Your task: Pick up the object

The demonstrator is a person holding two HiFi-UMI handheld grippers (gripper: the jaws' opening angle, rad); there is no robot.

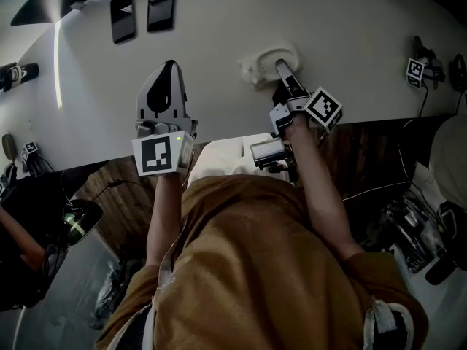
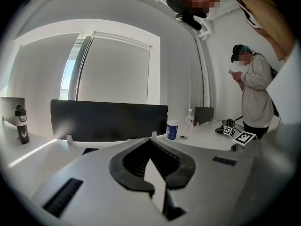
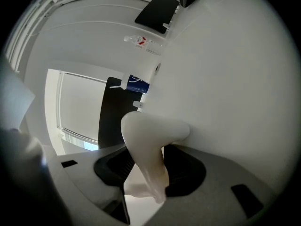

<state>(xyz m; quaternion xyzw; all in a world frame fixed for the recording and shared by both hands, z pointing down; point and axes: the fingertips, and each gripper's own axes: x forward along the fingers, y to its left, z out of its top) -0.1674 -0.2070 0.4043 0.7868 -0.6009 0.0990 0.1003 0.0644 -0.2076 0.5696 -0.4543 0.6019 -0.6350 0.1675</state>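
No legible text, brand or number anywhere, print on the blue cup (image 2: 172,130) too small and blurred

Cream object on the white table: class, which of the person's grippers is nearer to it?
Right. The right gripper clasps the cream object between its fingers; the left gripper is well apart, to its left over the table.

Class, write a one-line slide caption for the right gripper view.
The right gripper clasps a cream object lying on the white table.
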